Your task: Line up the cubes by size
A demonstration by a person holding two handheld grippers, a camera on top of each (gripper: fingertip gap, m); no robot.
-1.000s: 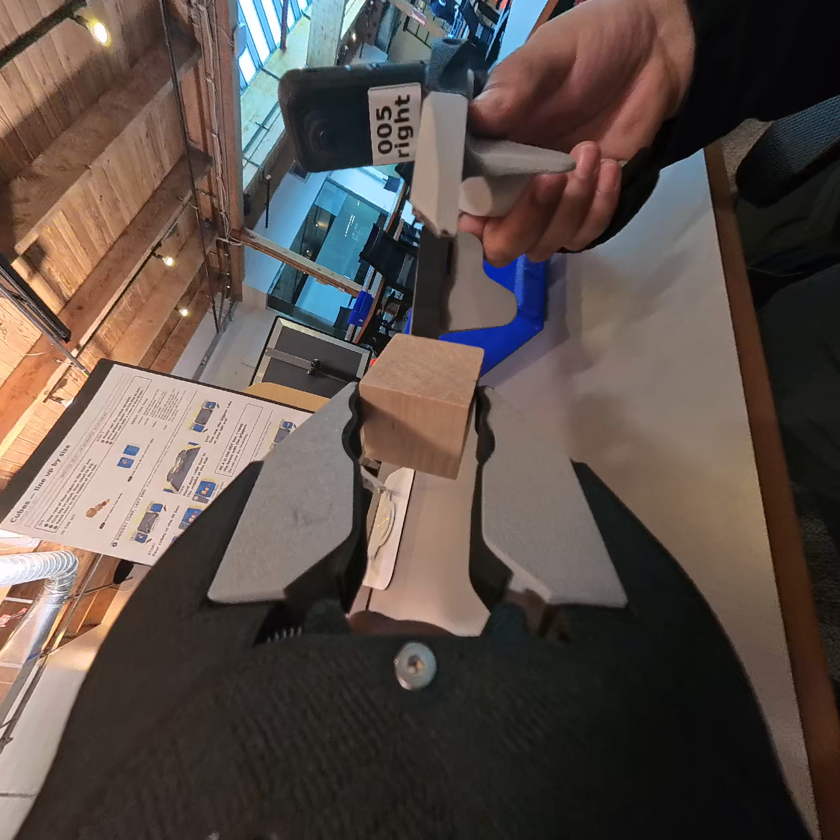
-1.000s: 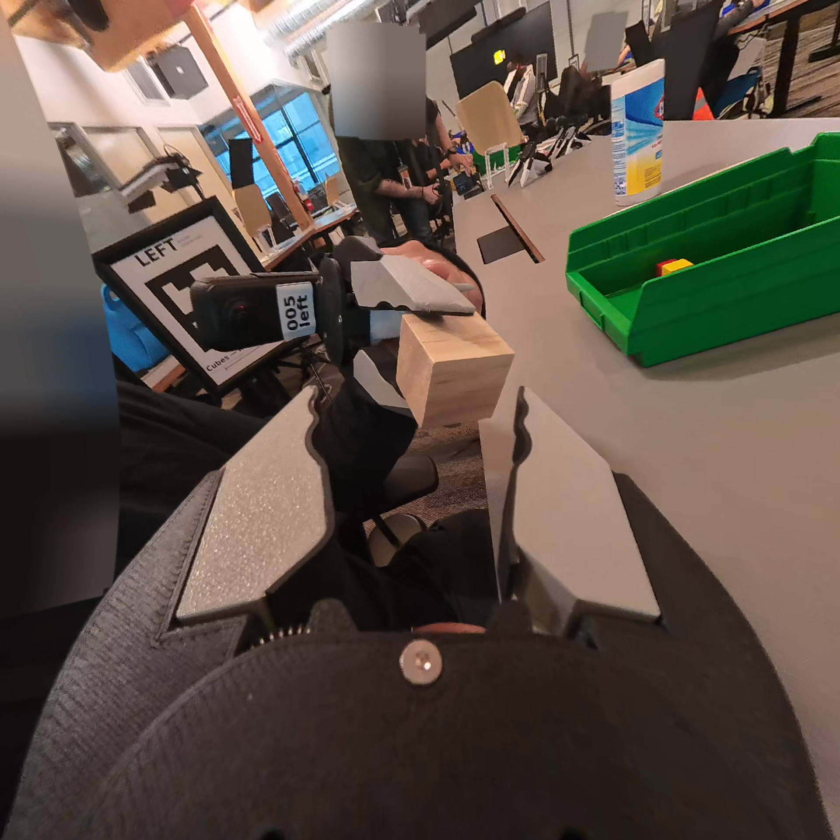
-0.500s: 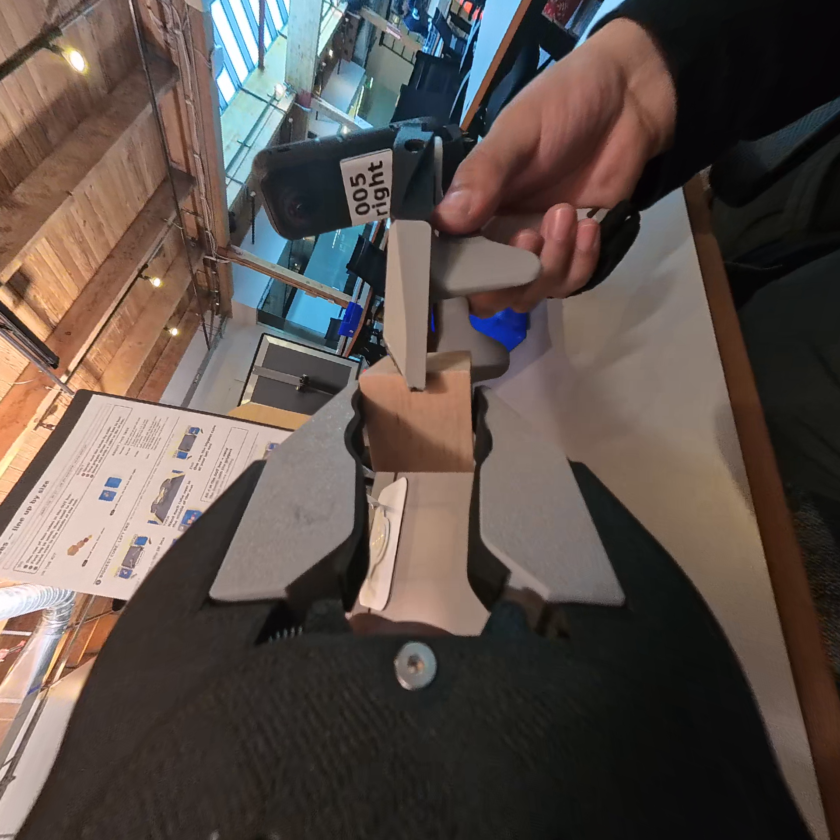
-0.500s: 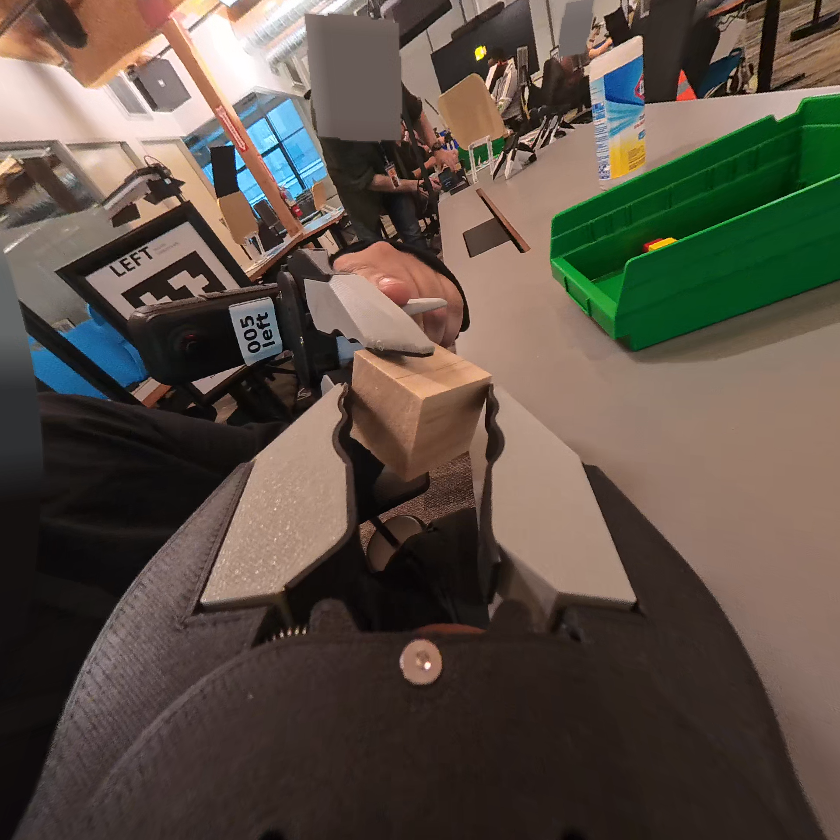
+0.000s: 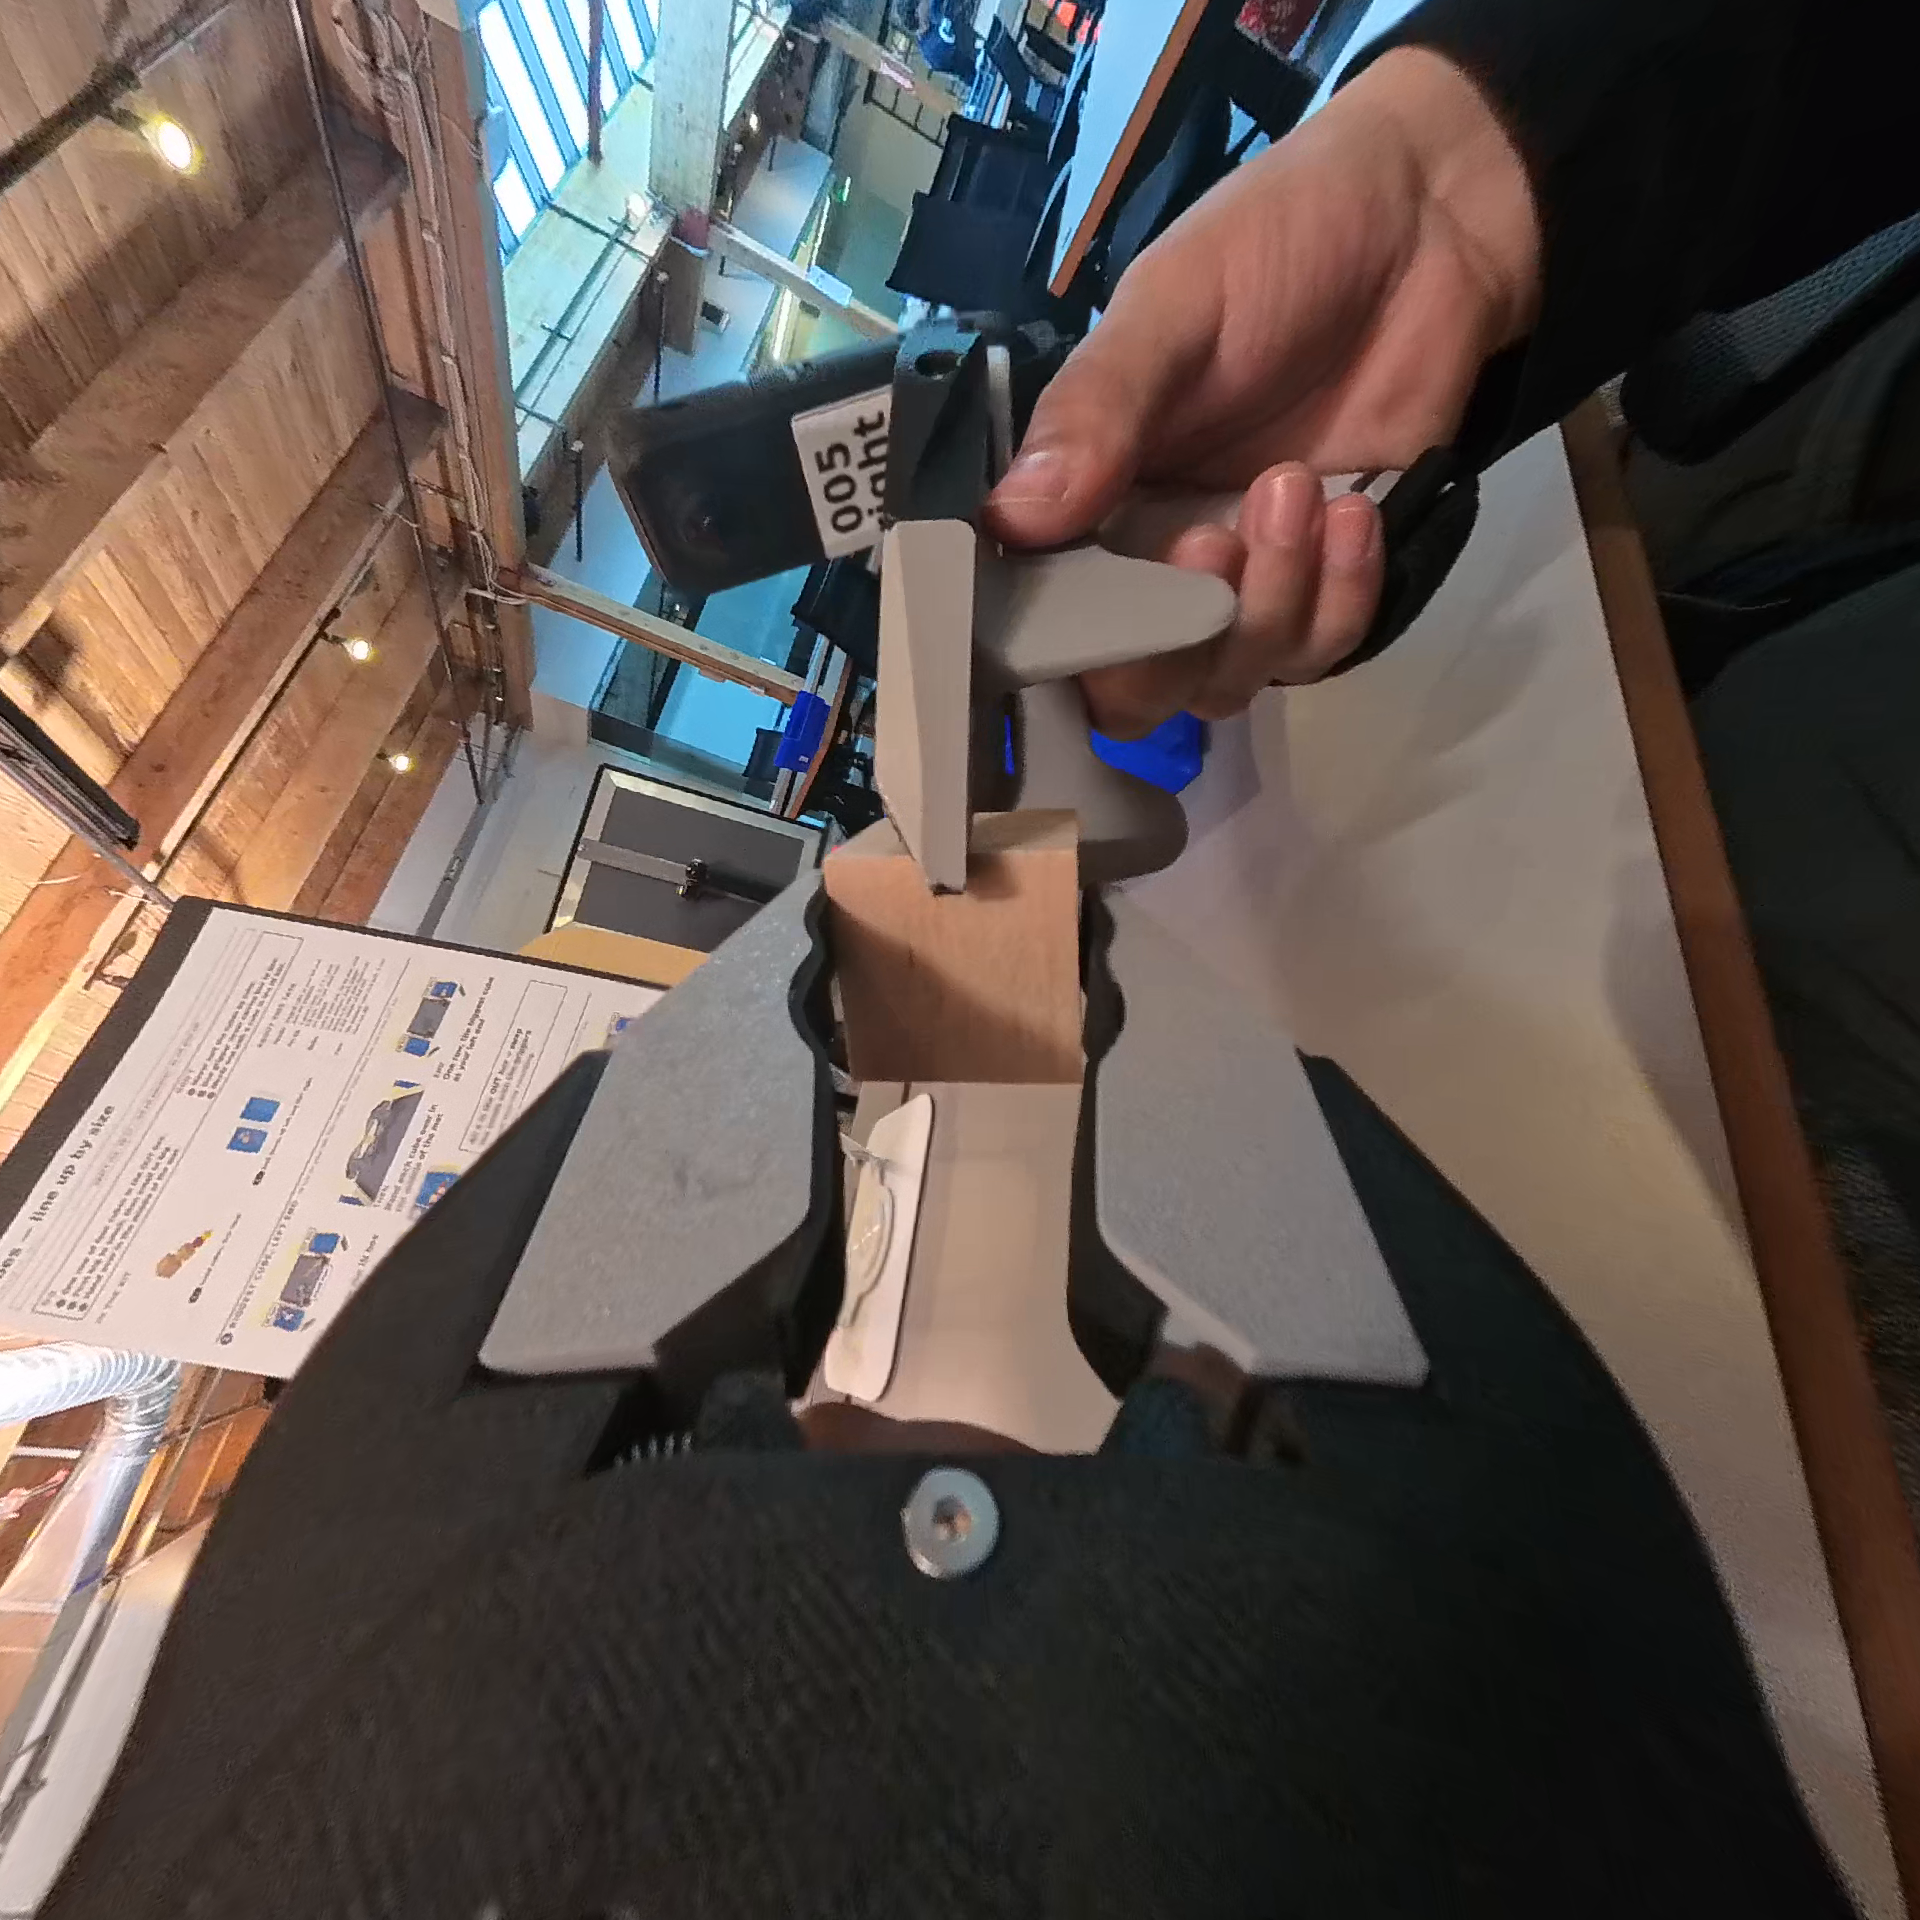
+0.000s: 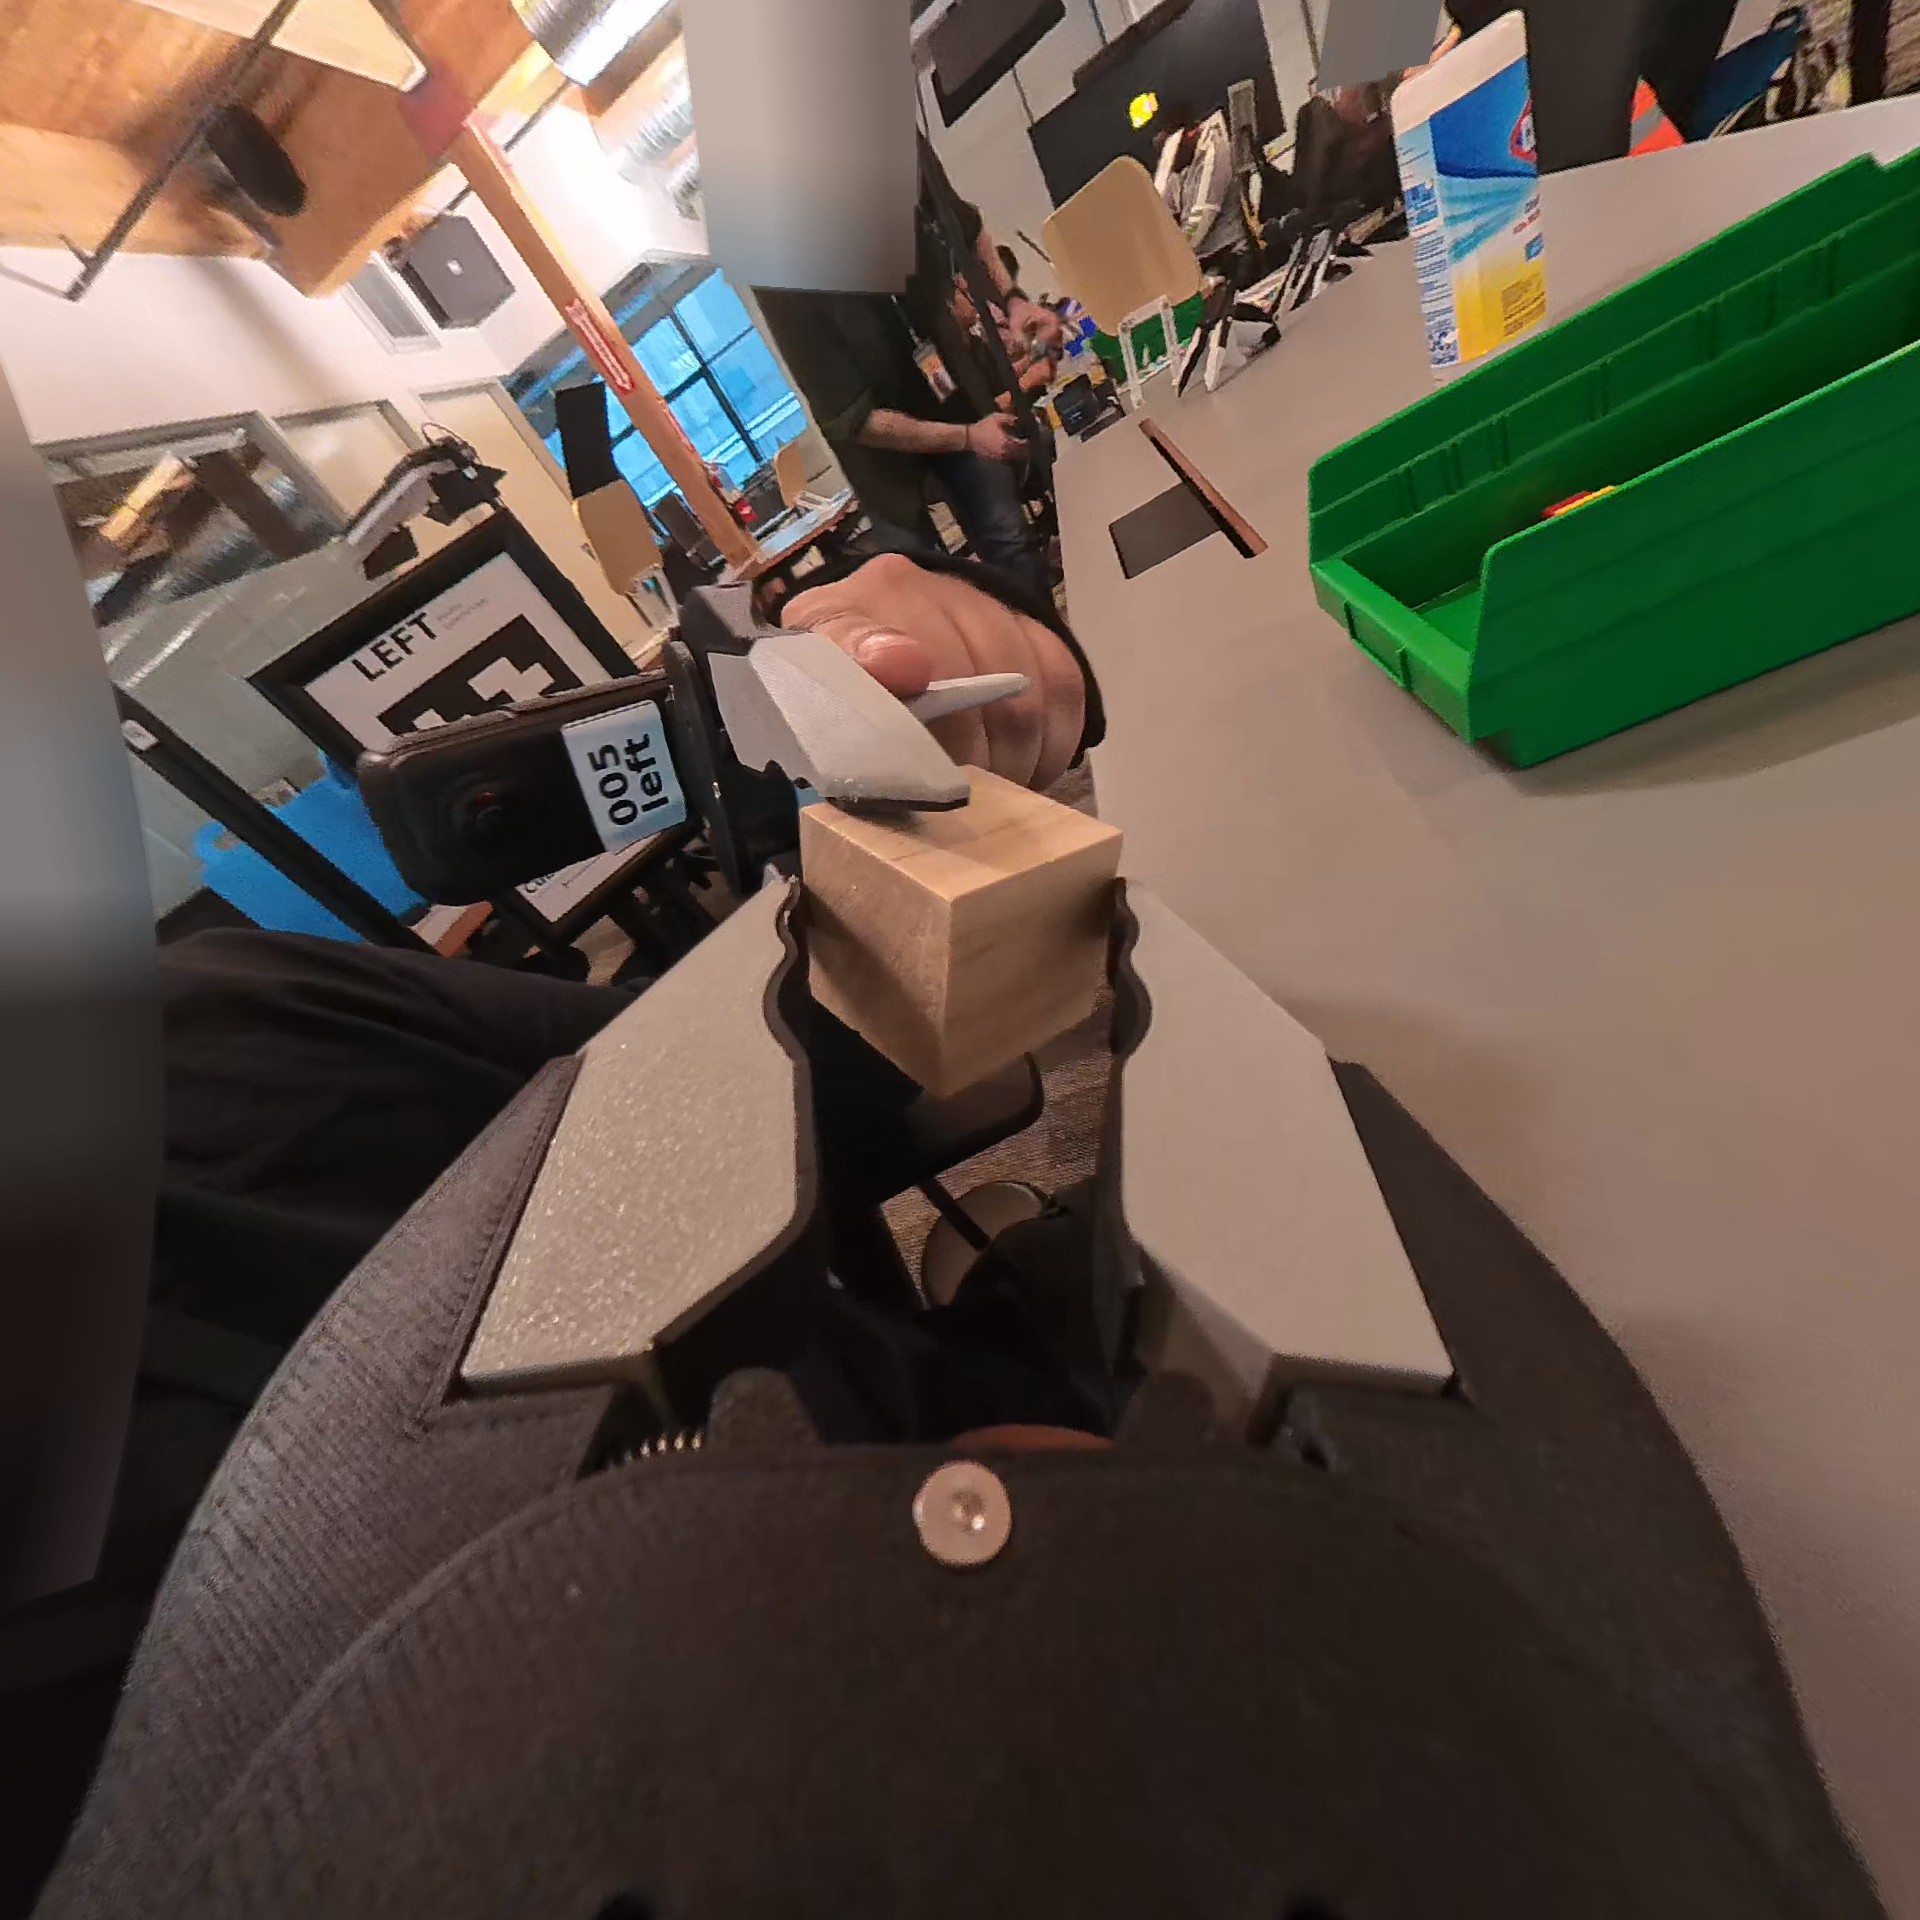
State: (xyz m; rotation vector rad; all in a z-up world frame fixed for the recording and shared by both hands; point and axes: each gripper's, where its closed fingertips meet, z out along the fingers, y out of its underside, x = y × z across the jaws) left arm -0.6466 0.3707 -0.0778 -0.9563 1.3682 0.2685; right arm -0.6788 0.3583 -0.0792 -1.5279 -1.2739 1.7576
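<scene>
Both grippers now clamp the wooden cube (image 5: pixel 956 961); a second ago only the left did.

Colours, taken from the green bin (image 6: pixel 1621 582)

Pale tan wooden cube (image 6: pixel 961 940) left of it; grey table (image 6: pixel 1507 987) beneath; red and yellow bits (image 6: pixel 1579 503) inside; white-blue-yellow canister (image 6: pixel 1470 197) behind.

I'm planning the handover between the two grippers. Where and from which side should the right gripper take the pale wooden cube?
Grip the pale wooden cube on its two free flat side faces, coming in level from the end opposite the left gripper. That gripper already clamps the other pair of faces, so only these stay bare. The right gripper sits there now, fingers flanking the cube squarely.
</scene>
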